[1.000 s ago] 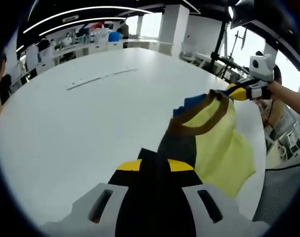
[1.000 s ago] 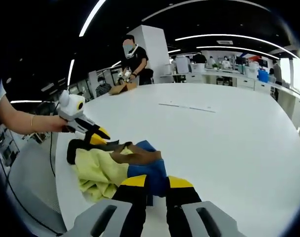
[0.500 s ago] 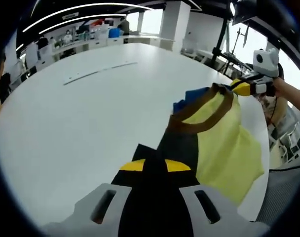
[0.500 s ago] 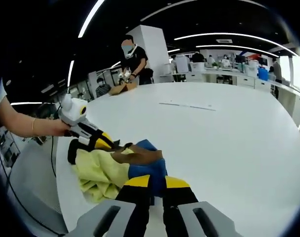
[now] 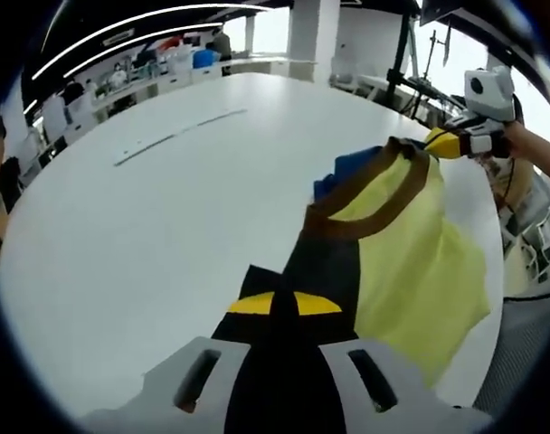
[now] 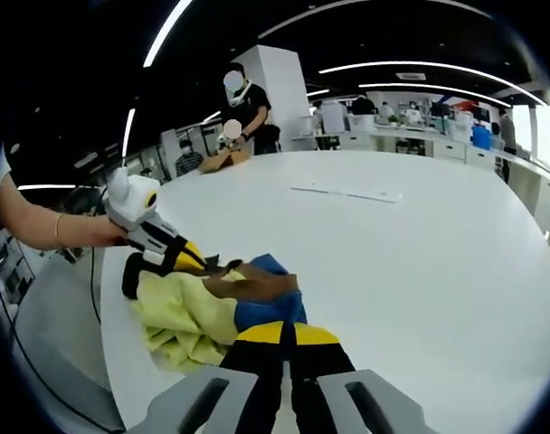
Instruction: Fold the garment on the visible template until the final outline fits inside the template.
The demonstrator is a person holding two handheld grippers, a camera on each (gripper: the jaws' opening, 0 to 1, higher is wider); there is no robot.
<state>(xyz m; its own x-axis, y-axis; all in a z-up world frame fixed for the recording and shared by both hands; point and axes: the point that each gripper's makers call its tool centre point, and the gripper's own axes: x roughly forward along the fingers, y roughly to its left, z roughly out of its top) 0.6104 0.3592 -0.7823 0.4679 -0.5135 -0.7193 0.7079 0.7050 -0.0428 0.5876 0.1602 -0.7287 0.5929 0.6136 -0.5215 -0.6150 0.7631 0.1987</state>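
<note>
- Left gripper (image 5: 273, 303): seen along its own yellow-tipped fingers (image 5: 251, 304), which are pressed together on the black part of the garment (image 5: 420, 262); the cloth runs down between them and hides the gap.
- Garment: a yellow body with a brown neckband, a blue part and a black part. In the left gripper view it hangs stretched between the two grippers above the white bench (image 5: 148, 235), the yellow panel draping toward the bench's near edge.
- Right gripper (image 6: 280, 334): its fingers (image 6: 260, 335) are drawn nearly closed, the yellow tips almost meeting, with the blue part of the garment (image 6: 189, 312) just ahead of them. In the left gripper view this same gripper (image 5: 442, 143) sits at the far corner of the cloth, pinching the brown band, with a person's hand (image 5: 528, 145) behind it.
- In the right gripper view the left gripper (image 6: 184, 258) enters from the left, held by a hand (image 6: 90, 231), its tips at the dark edge of the bunched cloth.
- Bench (image 6: 393, 244): broad, white and rounded. A thin pale strip (image 5: 180, 134) lies well apart from the garment in the left gripper view, and shows as a strip (image 6: 346, 192) in the right gripper view too.
- Background: a standing person (image 6: 248, 113) in dark clothes beyond the far edge of the bench, with a brown box (image 6: 222, 160) nearby.
- No brand, label or writing is readable on the garment or the grippers.
</note>
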